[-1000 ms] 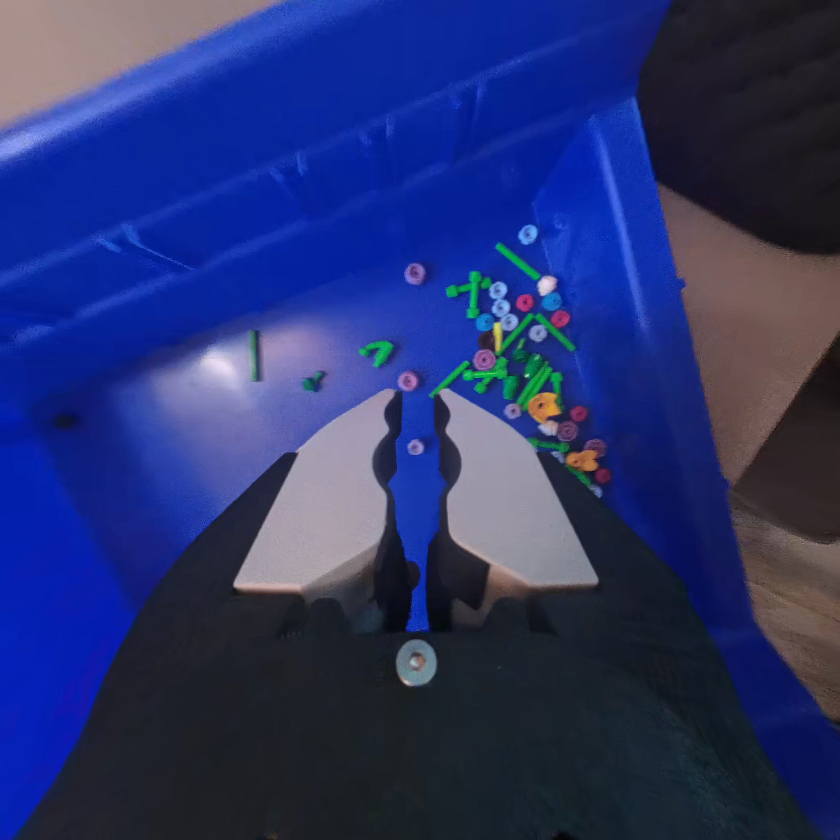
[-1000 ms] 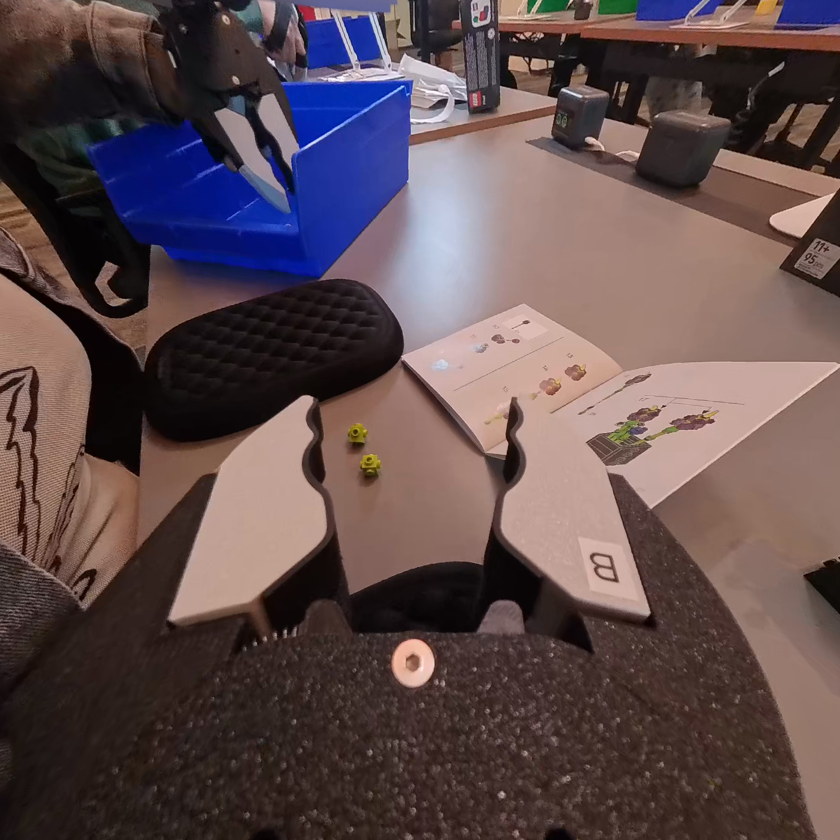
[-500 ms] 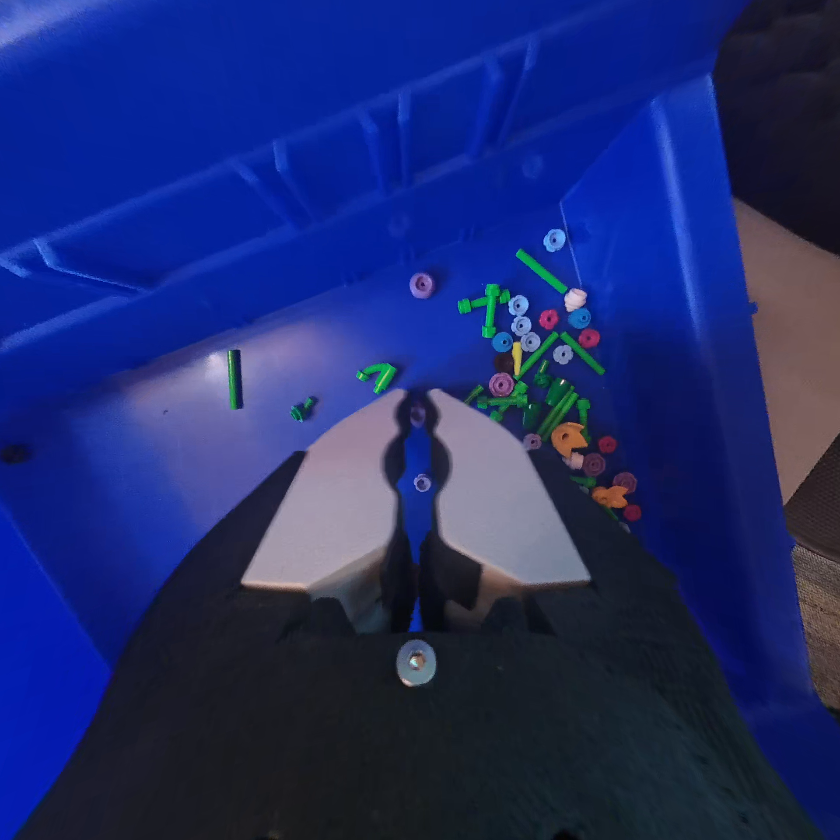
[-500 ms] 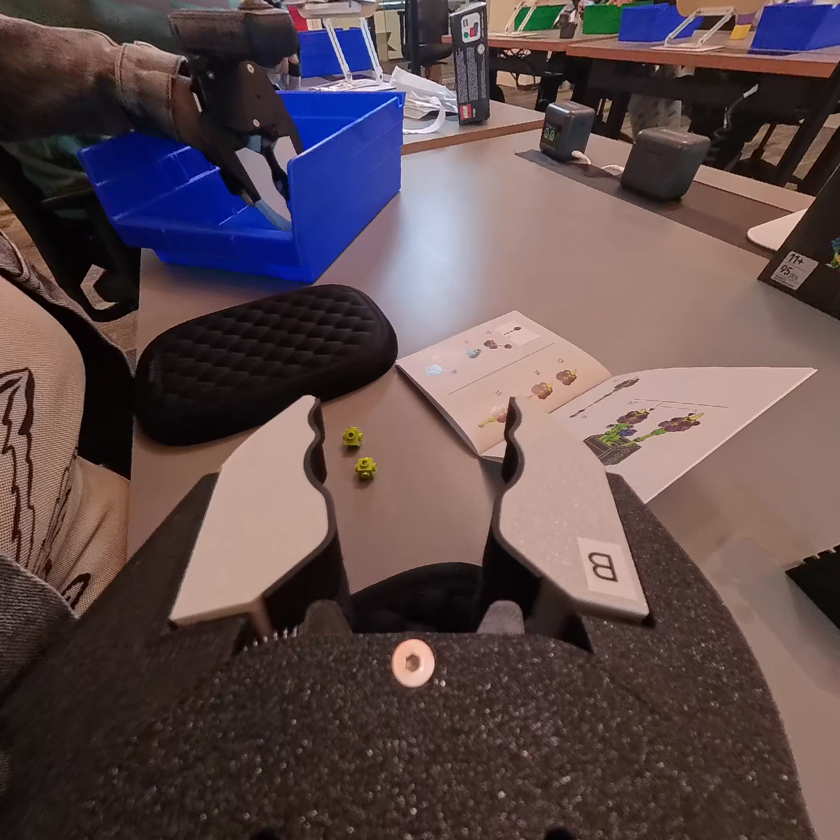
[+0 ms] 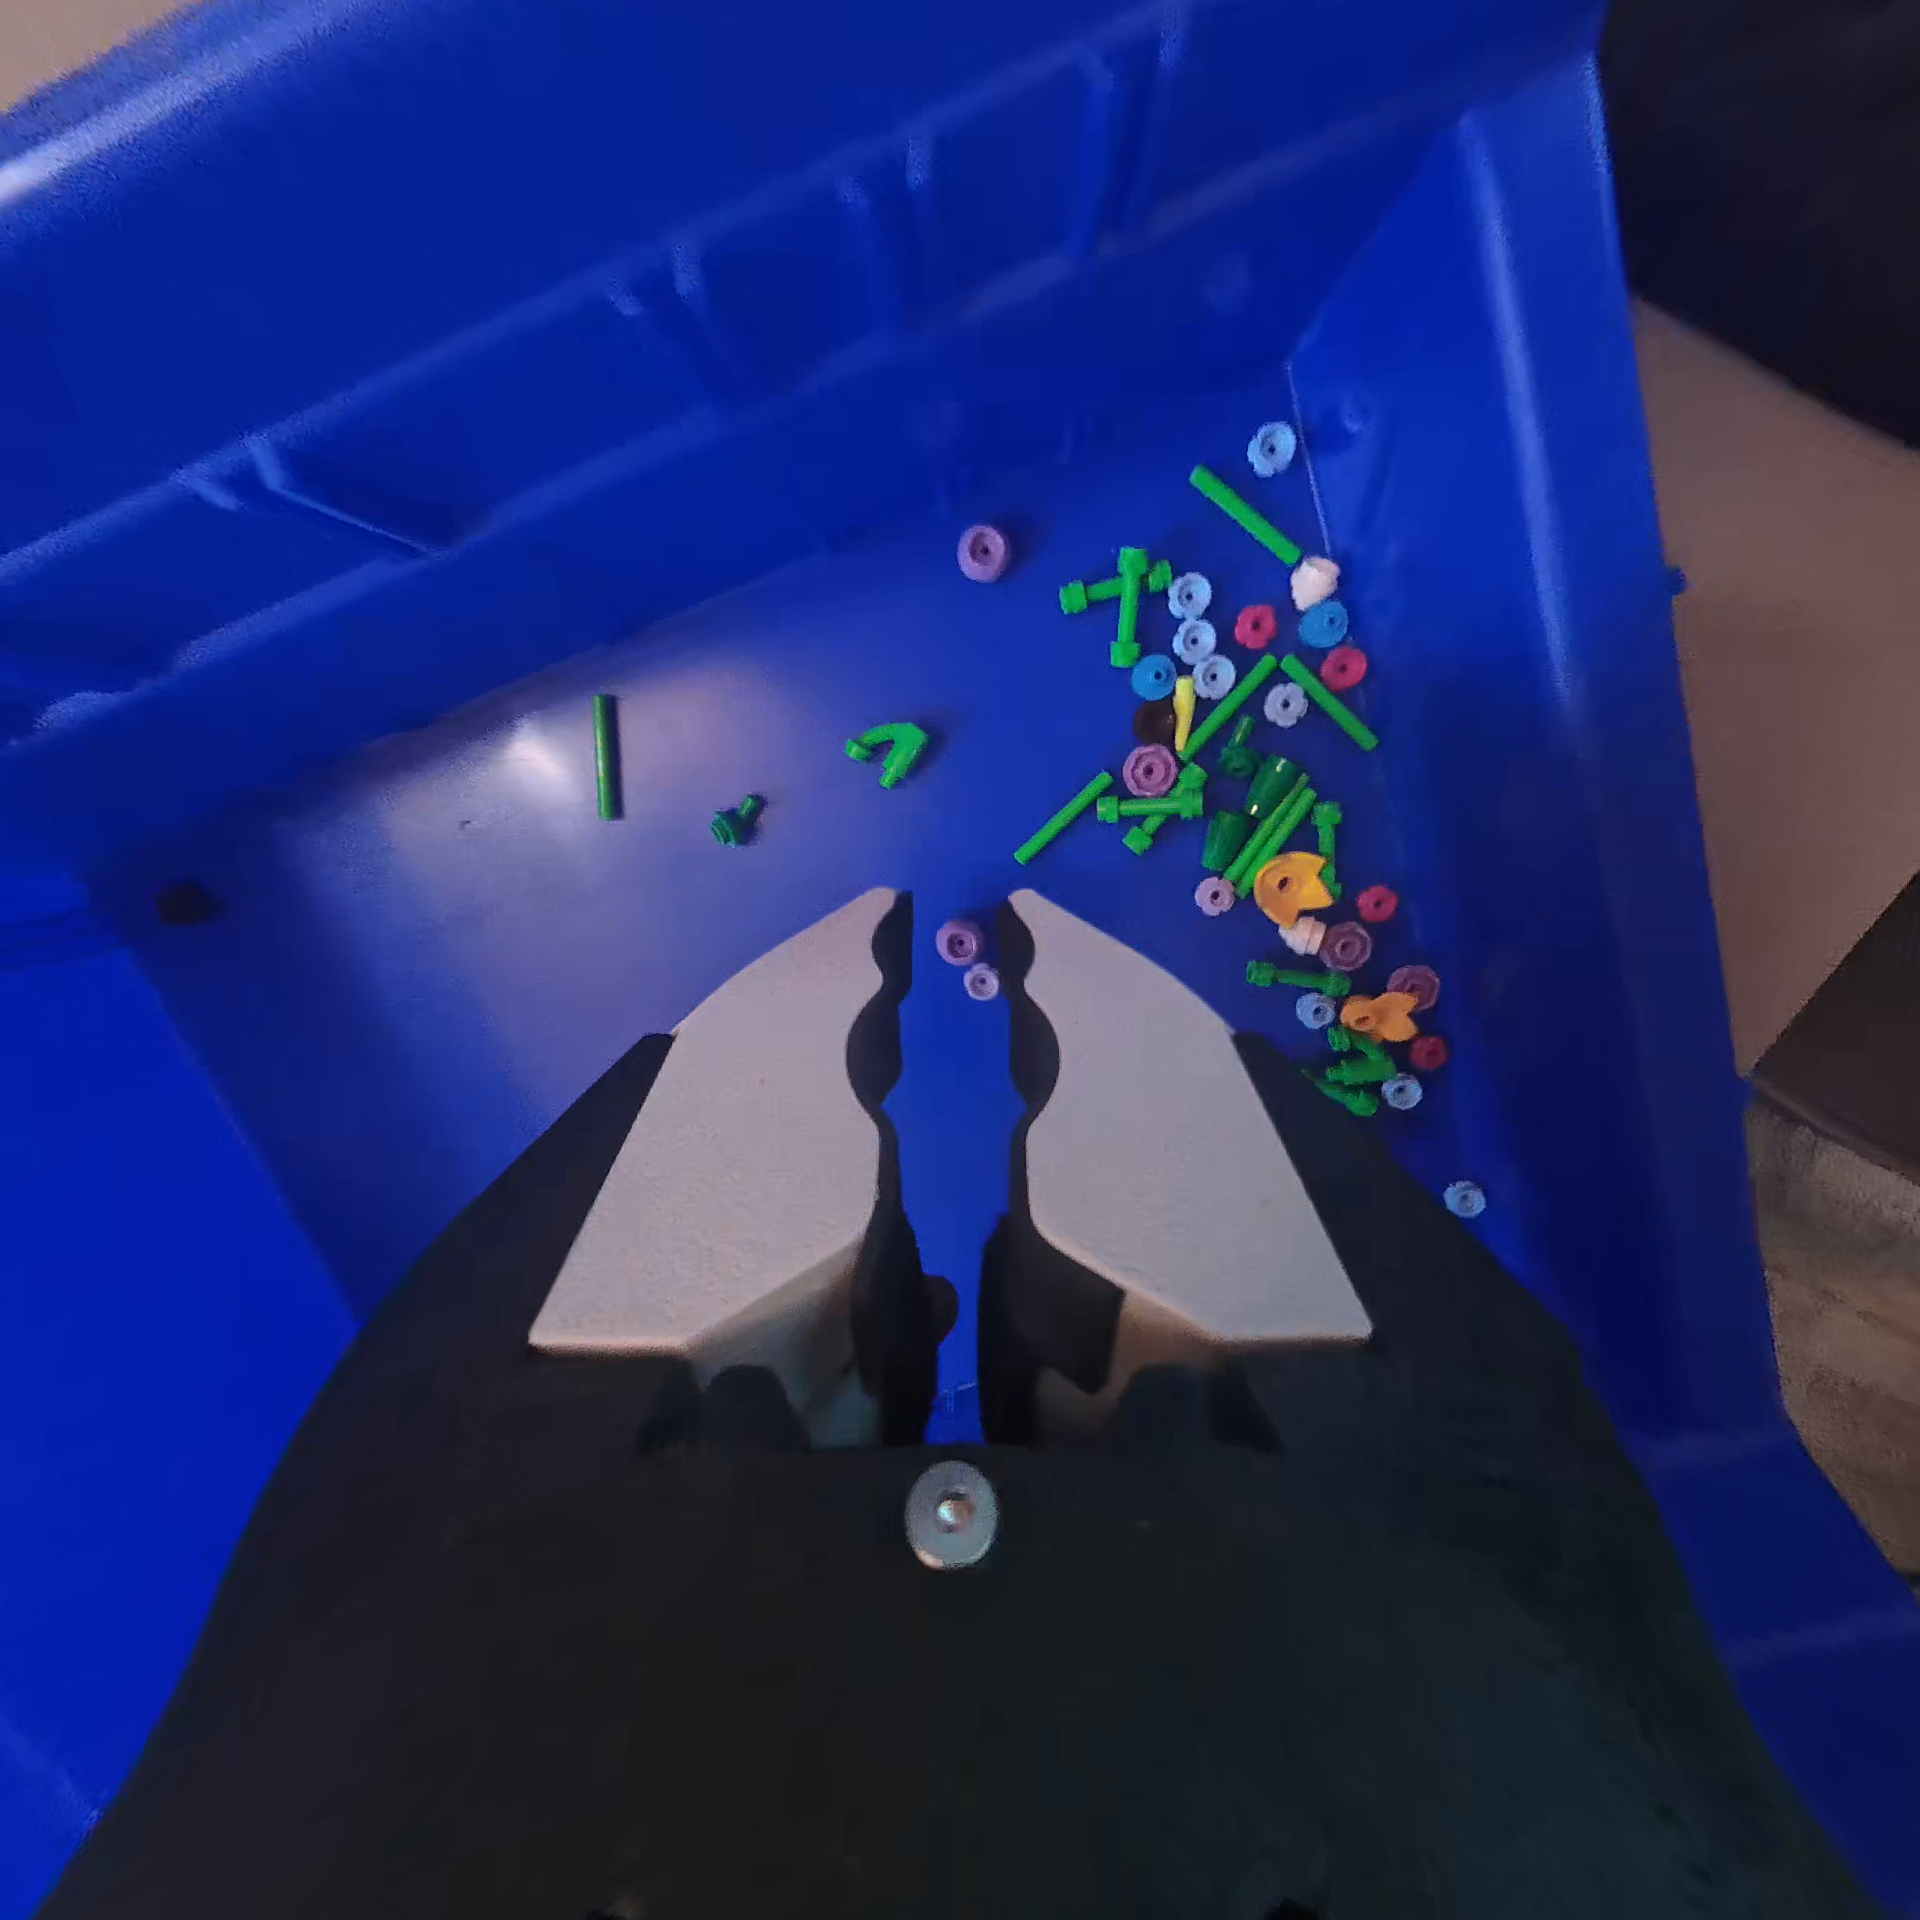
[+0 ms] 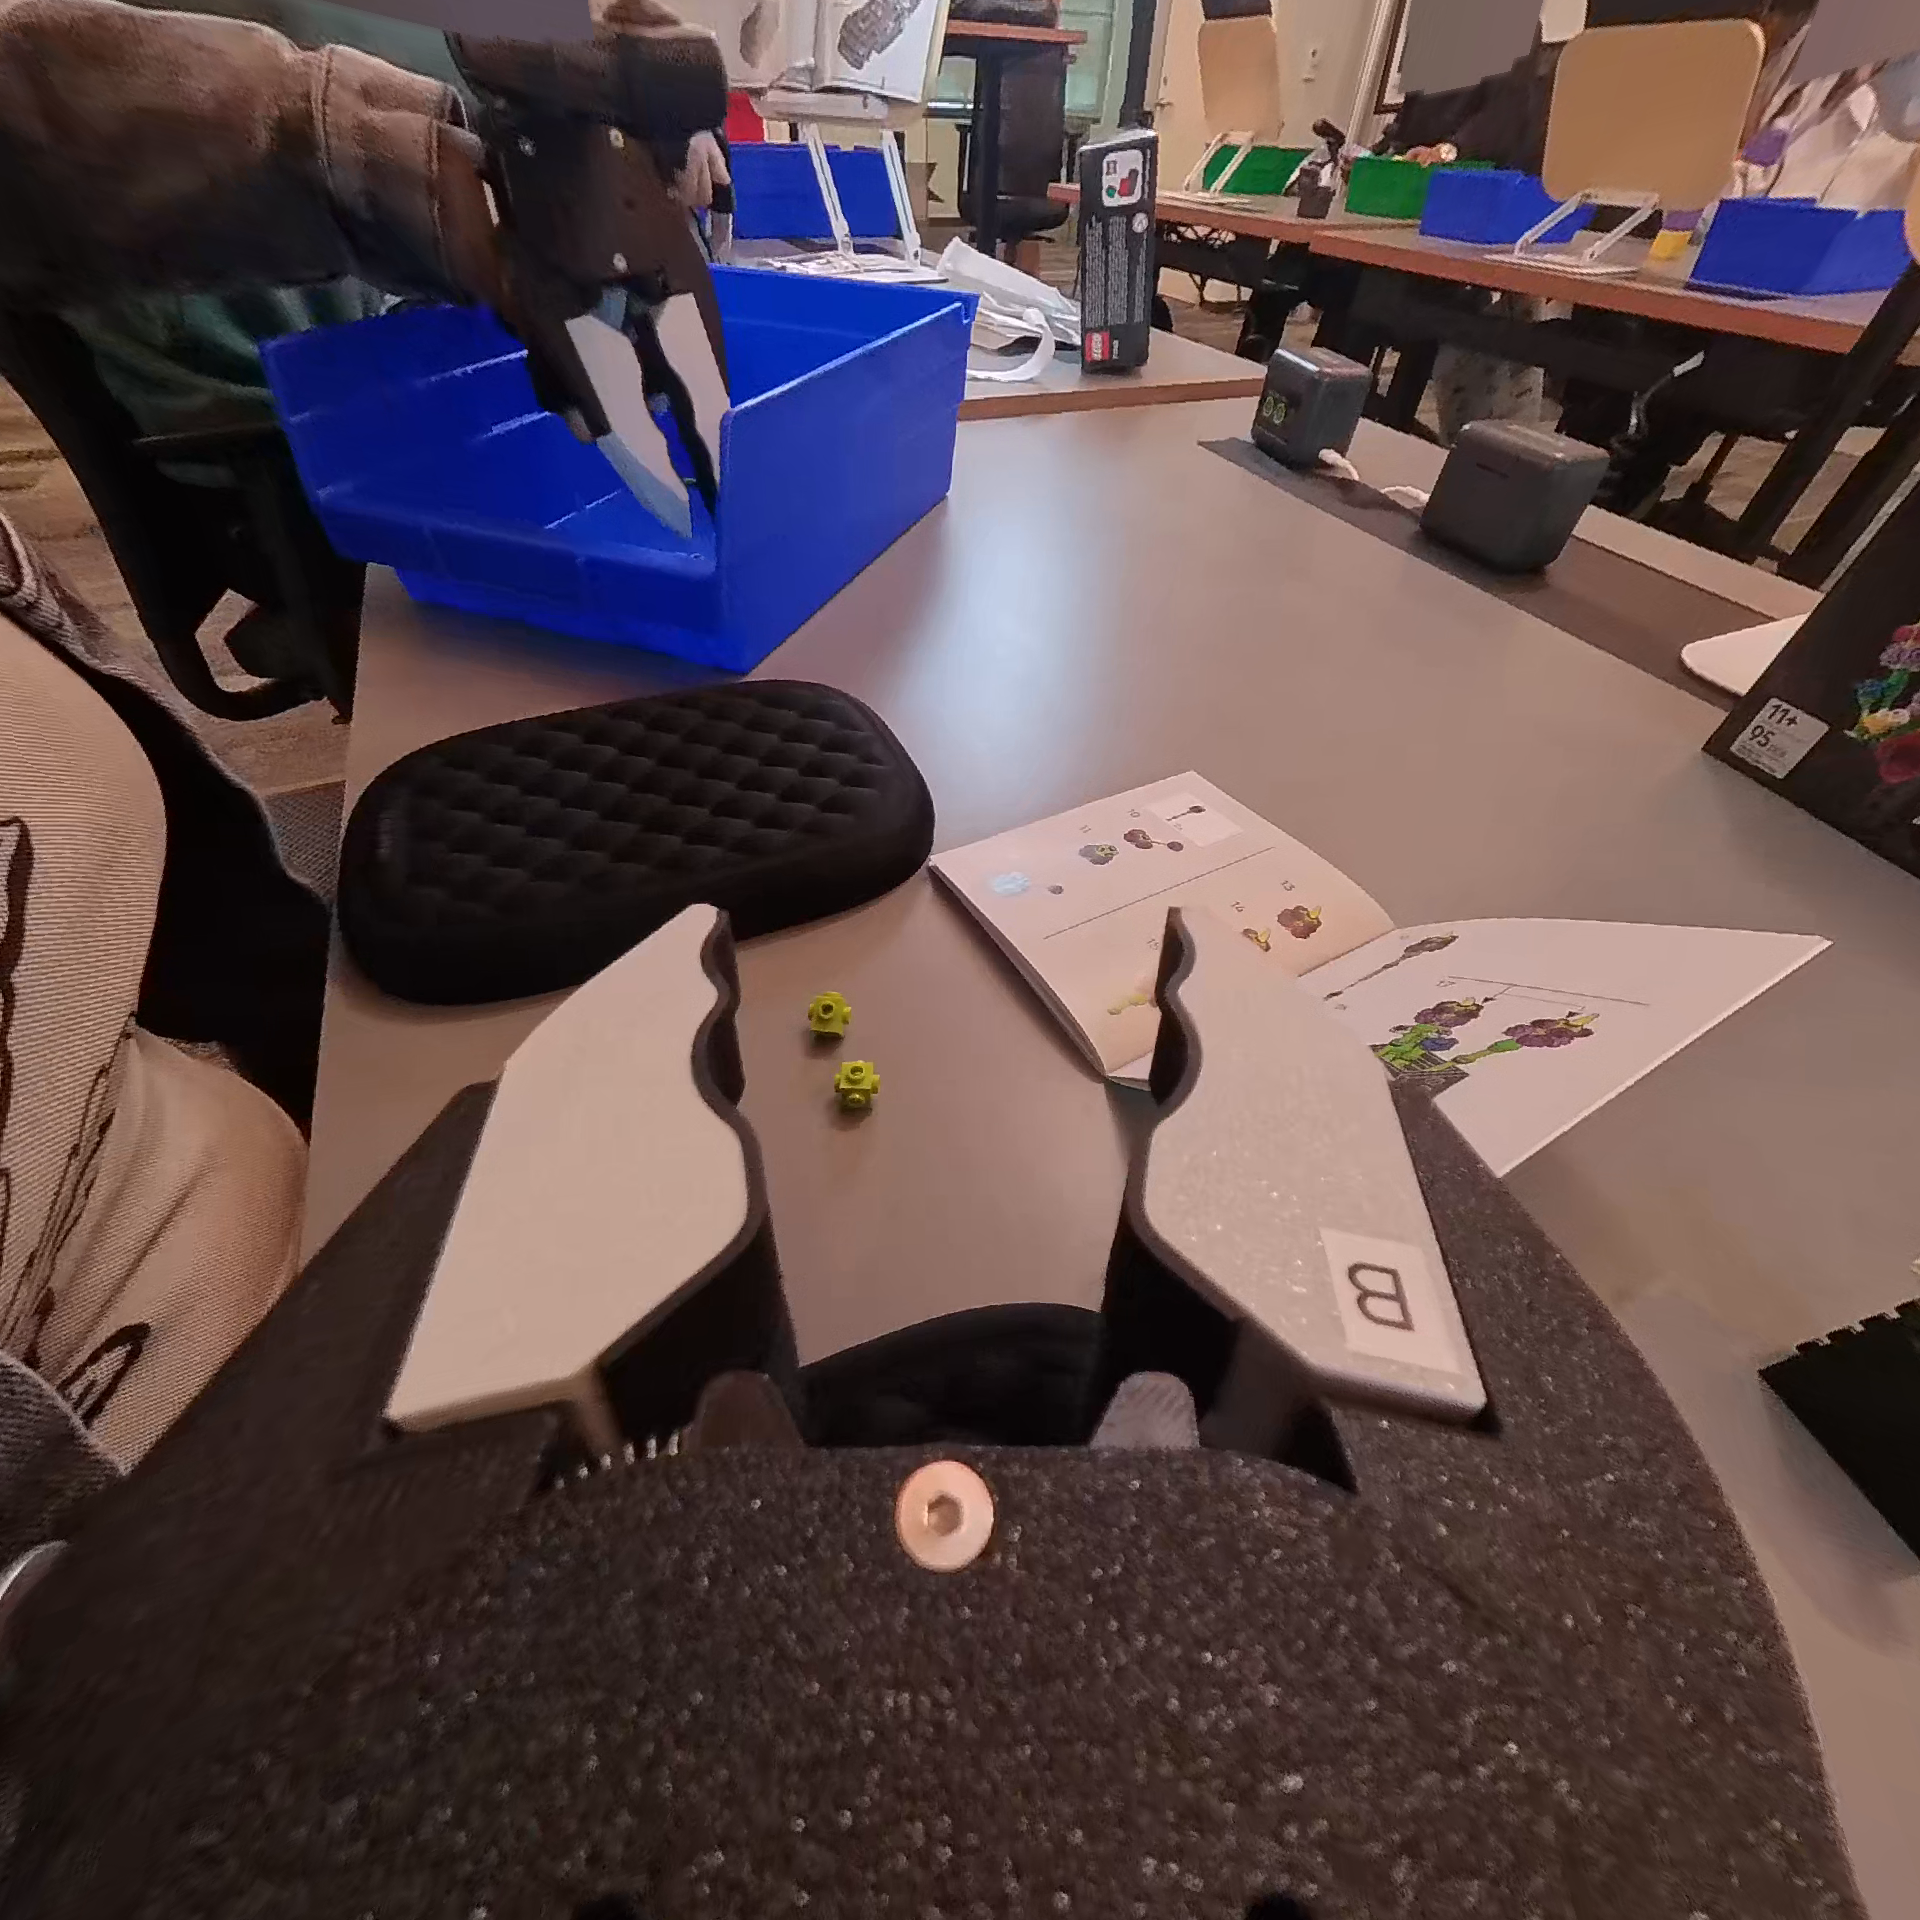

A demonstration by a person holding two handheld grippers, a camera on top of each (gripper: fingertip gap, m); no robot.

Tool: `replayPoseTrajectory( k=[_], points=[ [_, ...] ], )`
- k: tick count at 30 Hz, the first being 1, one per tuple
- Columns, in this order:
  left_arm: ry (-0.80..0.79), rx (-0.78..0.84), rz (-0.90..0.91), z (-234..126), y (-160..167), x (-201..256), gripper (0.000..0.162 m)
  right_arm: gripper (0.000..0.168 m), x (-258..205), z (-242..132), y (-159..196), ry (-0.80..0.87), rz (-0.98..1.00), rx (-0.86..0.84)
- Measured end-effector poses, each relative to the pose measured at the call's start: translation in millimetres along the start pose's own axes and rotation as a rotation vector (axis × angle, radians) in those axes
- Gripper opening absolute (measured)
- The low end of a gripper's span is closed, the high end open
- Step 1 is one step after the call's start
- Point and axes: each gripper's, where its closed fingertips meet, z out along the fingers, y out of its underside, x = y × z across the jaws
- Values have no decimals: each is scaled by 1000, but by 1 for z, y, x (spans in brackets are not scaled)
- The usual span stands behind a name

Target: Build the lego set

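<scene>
My left gripper (image 5: 954, 906) reaches down into a blue bin (image 5: 520, 312) with its jaws a narrow gap apart. Two small purple round pieces (image 5: 958, 940) lie on the bin floor between its fingertips, not gripped. A heap of small green, blue, red and orange lego pieces (image 5: 1247, 790) lies to the right by the bin wall. My right gripper (image 6: 945, 935) is open and empty, low over the grey table. Two lime studded pieces (image 6: 842, 1049) lie between its fingers. The left gripper (image 6: 675, 488) and the bin (image 6: 831, 436) also show far left in the right wrist view.
An open instruction booklet (image 6: 1143, 883) lies right of the lime pieces. A black padded rest (image 6: 634, 821) lies between them and the bin. A black lego box (image 6: 1849, 748), two grey cubes (image 6: 1507, 499) and a black plate (image 6: 1860, 1392) are on the right. A person's torso is at left. There is about 35 cm between the tips of the two grippers.
My left gripper has moved deeper into the bin, narrowed its jaws, then widened them; the two purple pieces now lie between its tips. The right gripper has barely moved.
</scene>
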Motion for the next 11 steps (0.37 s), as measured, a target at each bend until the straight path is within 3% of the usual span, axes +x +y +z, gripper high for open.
replayPoseTrajectory(
  k=[11],
  points=[
    [-2,-131,-8,12,17,-2,15,77,1,-3,-3,8,2,28]
  ],
)
